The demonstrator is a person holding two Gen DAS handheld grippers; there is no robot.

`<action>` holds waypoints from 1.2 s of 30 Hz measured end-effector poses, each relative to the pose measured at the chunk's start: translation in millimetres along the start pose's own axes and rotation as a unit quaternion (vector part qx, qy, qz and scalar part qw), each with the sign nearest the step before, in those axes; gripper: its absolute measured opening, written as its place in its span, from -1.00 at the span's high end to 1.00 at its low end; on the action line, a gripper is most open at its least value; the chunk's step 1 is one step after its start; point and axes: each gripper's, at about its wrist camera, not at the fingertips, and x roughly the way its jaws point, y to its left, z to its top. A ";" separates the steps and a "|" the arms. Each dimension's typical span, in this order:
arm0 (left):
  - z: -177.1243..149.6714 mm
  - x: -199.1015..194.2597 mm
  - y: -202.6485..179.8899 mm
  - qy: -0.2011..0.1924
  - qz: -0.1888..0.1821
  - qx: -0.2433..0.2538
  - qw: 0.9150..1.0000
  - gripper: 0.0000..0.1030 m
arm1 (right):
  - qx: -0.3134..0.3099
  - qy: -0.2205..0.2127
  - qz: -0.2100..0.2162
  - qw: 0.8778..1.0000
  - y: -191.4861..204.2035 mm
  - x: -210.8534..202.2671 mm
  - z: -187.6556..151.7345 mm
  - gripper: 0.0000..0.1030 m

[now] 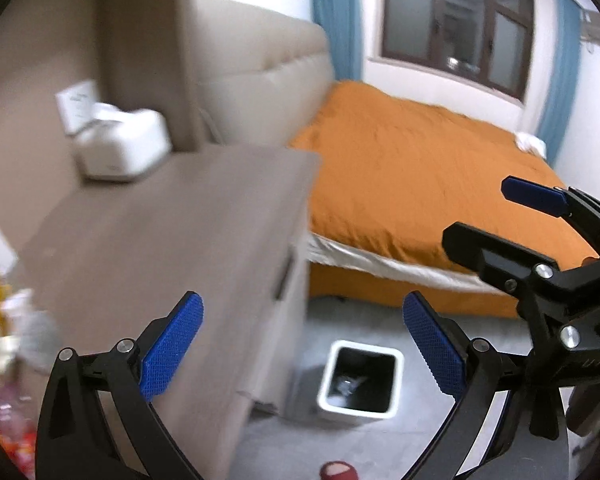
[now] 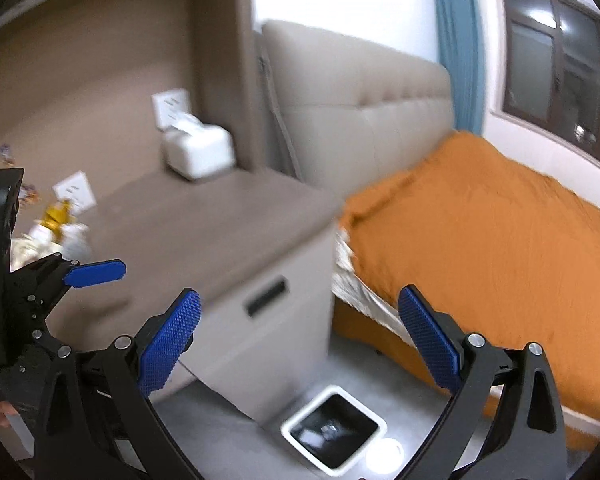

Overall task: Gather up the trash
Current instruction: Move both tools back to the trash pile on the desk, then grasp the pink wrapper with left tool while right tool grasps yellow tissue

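A white square trash bin (image 1: 360, 383) with a black liner stands on the grey floor between the nightstand and the bed; it also shows in the right wrist view (image 2: 333, 428) with some scraps inside. A blurred heap of trash (image 1: 4, 344), with wrappers and a yellow item, lies at the left end of the nightstand top; it also shows in the right wrist view (image 2: 52, 228). My left gripper (image 1: 302, 346) is open and empty, above the nightstand's front edge and the bin. My right gripper (image 2: 300, 336) is open and empty, above the bin; it also shows in the left wrist view (image 1: 484, 216).
The brown nightstand (image 1: 172, 236) carries a white tissue box (image 1: 120, 148) at the back. The bed with an orange cover (image 1: 420, 184) lies to the right, a beige headboard (image 2: 364, 112) behind it. A red slipper (image 1: 338, 471) lies on the floor.
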 end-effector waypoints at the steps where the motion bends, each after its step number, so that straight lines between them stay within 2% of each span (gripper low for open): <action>1: 1.1 -9.9 7.9 -0.006 0.009 -0.007 1.000 -0.91 | -0.007 -0.009 0.010 1.000 9.3 -3.5 6.4 -0.91; 8: -8.3 -75.2 70.9 -0.039 0.079 -0.066 0.994 -0.91 | -0.047 -0.036 0.084 0.995 78.7 -15.0 35.7 -0.91; 14: -35.0 -125.0 125.1 -0.050 0.147 -0.112 0.982 -0.91 | -0.084 -0.043 0.149 0.984 143.3 -14.0 49.0 -0.91; 21: -79.3 -160.4 200.7 -0.028 0.226 -0.154 0.962 -0.91 | -0.126 -0.036 0.200 0.971 213.1 -6.2 51.7 -0.91; 24: -94.6 -166.8 233.6 -0.020 0.236 -0.180 0.955 -0.91 | -0.142 -0.025 0.214 0.966 242.5 -0.6 48.7 -0.91; 31: -113.9 -159.3 269.2 -0.005 0.204 -0.203 0.958 -0.88 | -0.172 0.015 0.232 0.957 300.4 23.3 43.3 -0.91; 33: -119.6 -153.4 278.2 0.002 0.187 -0.205 0.961 -0.61 | -0.180 0.029 0.235 0.955 313.7 32.3 41.9 -0.91; 35: -122.1 -144.1 285.2 0.013 0.168 -0.205 0.964 -0.49 | -0.188 0.044 0.230 0.954 328.4 43.9 40.4 -0.91; 36: -123.4 -139.2 288.8 0.017 0.161 -0.202 0.966 -0.36 | -0.191 0.050 0.230 0.953 332.9 48.4 39.6 -0.91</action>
